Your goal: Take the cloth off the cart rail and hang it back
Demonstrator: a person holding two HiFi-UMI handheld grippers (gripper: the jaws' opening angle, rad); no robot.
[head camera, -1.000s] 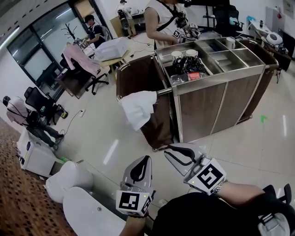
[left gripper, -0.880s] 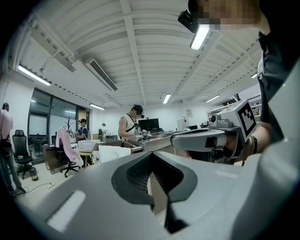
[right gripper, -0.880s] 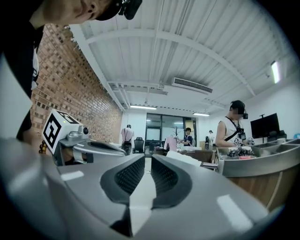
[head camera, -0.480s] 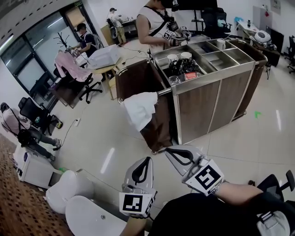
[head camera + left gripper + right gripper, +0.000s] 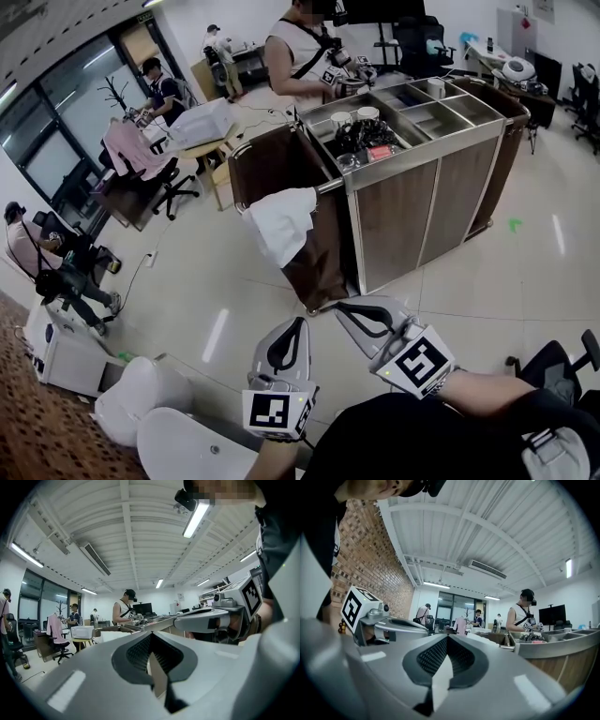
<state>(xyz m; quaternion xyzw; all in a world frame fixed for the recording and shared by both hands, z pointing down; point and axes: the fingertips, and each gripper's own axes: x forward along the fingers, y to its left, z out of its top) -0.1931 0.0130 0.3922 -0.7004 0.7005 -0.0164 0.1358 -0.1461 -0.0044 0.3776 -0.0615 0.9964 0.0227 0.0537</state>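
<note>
A white cloth [image 5: 281,223] hangs over the rail at the left end of a brown cart [image 5: 403,211] with a steel top, in the middle of the head view. Both grippers are held low and close to my body, well short of the cart. My left gripper [image 5: 300,322] points toward the cloth with its jaws shut and nothing between them. To its right, my right gripper [image 5: 340,307] is also shut and empty. In the left gripper view the closed jaws [image 5: 150,637] fill the lower frame. The right gripper view shows its closed jaws [image 5: 447,638] with the cart [image 5: 555,651] at right.
A person [image 5: 300,56] stands at the cart's far side. Steel trays hold cups and dark items [image 5: 366,131]. A desk and a chair with a pink garment [image 5: 131,145] stand at back left. White rounded bins [image 5: 141,394] sit at my lower left, an office chair [image 5: 562,361] at lower right.
The head view has shifted a little, so the cart and cloth sit slightly further left. Both grippers stay low in the same spots, still shut and empty.
</note>
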